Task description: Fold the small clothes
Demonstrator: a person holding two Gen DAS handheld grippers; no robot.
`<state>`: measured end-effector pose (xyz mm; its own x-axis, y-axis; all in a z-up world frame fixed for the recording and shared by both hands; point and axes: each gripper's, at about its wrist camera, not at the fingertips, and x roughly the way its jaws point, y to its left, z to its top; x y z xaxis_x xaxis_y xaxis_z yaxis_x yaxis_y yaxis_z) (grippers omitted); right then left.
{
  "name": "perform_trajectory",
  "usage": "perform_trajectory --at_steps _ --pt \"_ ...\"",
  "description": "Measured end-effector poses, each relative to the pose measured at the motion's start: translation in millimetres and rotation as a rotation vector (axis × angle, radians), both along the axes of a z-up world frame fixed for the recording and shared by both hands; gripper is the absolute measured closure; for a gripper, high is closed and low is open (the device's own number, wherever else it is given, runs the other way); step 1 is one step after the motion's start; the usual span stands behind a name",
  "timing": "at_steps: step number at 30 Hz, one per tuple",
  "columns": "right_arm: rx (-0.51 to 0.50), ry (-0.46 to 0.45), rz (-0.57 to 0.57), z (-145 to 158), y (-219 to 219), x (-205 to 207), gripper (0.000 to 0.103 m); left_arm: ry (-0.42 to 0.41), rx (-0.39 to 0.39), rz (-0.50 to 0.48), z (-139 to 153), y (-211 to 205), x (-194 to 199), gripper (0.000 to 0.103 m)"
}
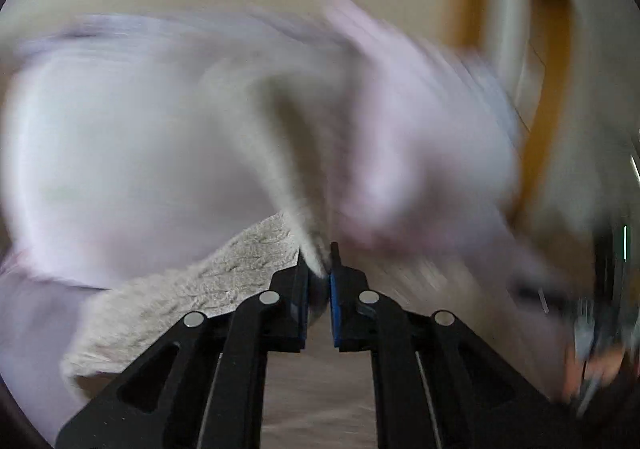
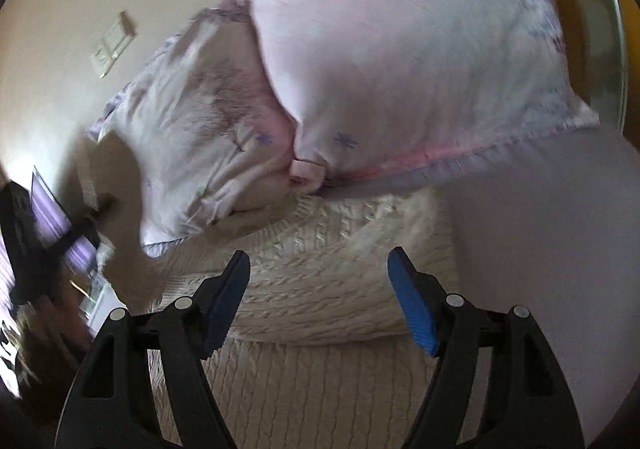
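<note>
Left tool [image 1: 319, 273] clenched on edge of sweater [image 1: 224, 281], cream knit trailing down-left from its tips; view heavily blurred

Right tool [image 2: 318, 289] released, jaws wide apart, nothing between them, hovering just over sweater [image 2: 320, 289]

Sweater lies on bed directly ahead of and beneath right tool, folded edge running crosswise to its fingers; ribbed hem ahead, next to pillows [image 2: 360, 69]

Judgement: fold under way; left tool already has cloth, right tool nearer flat body, free to pin or grab
</note>
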<state>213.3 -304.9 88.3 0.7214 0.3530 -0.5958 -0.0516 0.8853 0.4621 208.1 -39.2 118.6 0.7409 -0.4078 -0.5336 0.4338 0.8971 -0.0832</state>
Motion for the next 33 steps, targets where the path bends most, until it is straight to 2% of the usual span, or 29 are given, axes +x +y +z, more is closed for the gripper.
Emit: perform_trajectory --at_steps 2,4,6,8,9,12,13,16,17,18,19,20,22,24,27,30,33 --pt "0.028 0.038 -0.020 -9.6 -12.0 3.3 0.030 0.104 0.111 -0.137 -37.2 -55.4 -3.6 0.094" --pt "0.067 0.077 -0.033 -18.8 -25.4 3.1 0.035 0.159 0.120 -0.180 -53.5 -59.7 -13.9 0.092" --pt "0.107 0.104 -0.034 -27.6 -37.4 3.5 0.050 0.170 0.073 -0.149 -53.9 -32.5 -28.4 0.089" --pt "0.130 0.130 -0.022 -35.8 -39.6 8.1 0.061 0.147 0.049 -0.075 -45.1 9.2 -41.2 0.089" --pt "0.142 0.140 -0.003 -38.5 -36.3 10.5 0.063 0.134 0.045 -0.039 -41.5 26.4 -46.8 0.087" --pt "0.154 0.148 0.113 -40.2 -9.3 14.6 0.063 0.099 0.057 0.090 -35.0 79.5 -64.1 0.073" --pt "0.156 0.157 0.159 -40.7 3.3 16.3 0.062 0.100 0.056 0.093 -35.2 84.3 -67.3 0.073" --pt "0.178 0.236 0.301 -45.2 50.5 19.2 0.062 0.125 0.071 0.071 -43.8 92.3 -73.5 0.066" --pt "0.187 0.253 0.335 -45.6 62.2 18.0 0.061 0.160 0.071 0.042 -49.3 89.1 -73.1 0.060" --pt "0.195 0.260 0.356 -44.9 68.9 17.0 0.056 0.213 0.041 -0.006 -53.8 87.3 -71.3 0.051" --pt "0.208 0.266 0.379 -44.1 76.6 14.8 0.052 0.253 -0.005 -0.044 -56.6 91.6 -72.1 0.047" --pt "0.224 0.273 0.404 -43.5 85.8 11.0 0.045 0.302 -0.072 -0.086 -60.1 90.4 -70.9 0.042" --pt "0.217 0.282 0.434 -42.2 99.5 3.3 0.044 0.298 -0.102 -0.101 -59.0 91.1 -74.9 0.038" --pt "0.174 0.283 0.457 -40.4 107.4 -0.8 0.044 0.261 -0.100 -0.091 -54.4 94.1 -80.5 0.029" --pt "0.148 0.311 0.480 -47.0 116.8 -4.9 0.044 0.235 -0.162 -0.080 -46.7 110.6 -87.4 0.025" --pt "0.150 0.332 0.489 -52.3 120.5 -7.7 0.044 0.202 -0.136 -0.004 -42.9 124.6 -96.0 0.024" --pt "0.216 0.302 0.528 -46.2 126.8 -13.9 0.044 0.210 -0.134 0.025 -45.3 132.3 -100.7 0.024"
